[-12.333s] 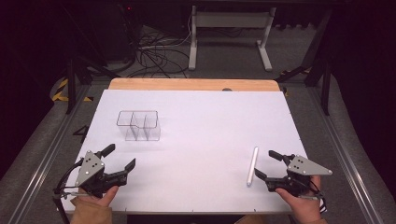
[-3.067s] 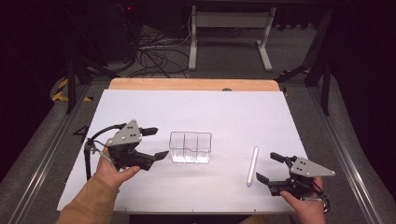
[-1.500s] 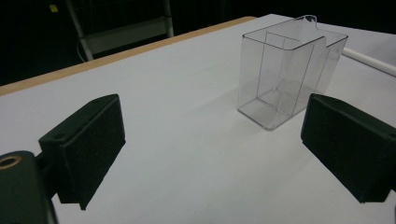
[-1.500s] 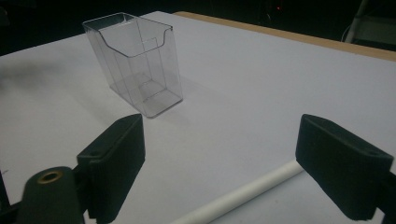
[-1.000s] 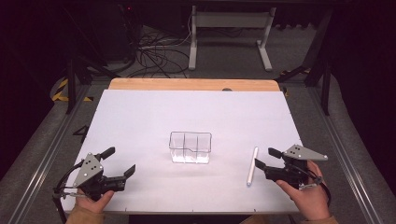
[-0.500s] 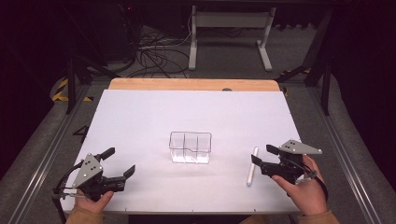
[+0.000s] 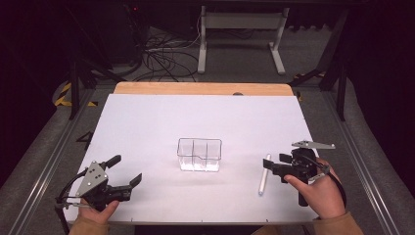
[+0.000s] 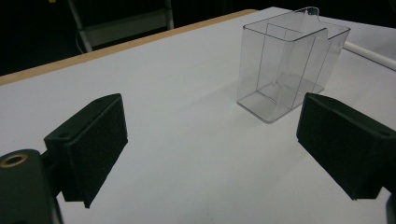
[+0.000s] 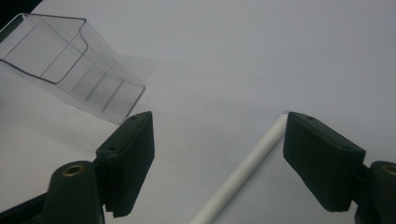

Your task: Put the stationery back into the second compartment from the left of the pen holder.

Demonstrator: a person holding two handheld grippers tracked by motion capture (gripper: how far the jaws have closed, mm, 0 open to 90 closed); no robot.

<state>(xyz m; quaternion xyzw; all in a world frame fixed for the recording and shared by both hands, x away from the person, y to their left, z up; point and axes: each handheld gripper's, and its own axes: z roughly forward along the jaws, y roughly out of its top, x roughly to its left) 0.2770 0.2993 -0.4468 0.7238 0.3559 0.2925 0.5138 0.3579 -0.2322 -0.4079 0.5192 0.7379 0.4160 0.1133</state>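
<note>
A clear plastic container with inner dividers stands upright mid-table. To its right lies a white stick, pointing away from the front edge. My right gripper is just right of the stick, jaws open. In the right gripper view the stick lies on the table between the open jaws of this gripper, closer to the right-hand one, with the container beyond. My left gripper rests open at the front left. In its own view this gripper has nothing between its jaws and faces the container.
A white sheet covers the table, with a wooden strip along its far edge. Grey rails run down both sides. Beyond the table are cables and a metal stand on a dark floor.
My right gripper has shifted left, up to the white stick. The left gripper, the container and the stick have not moved.
</note>
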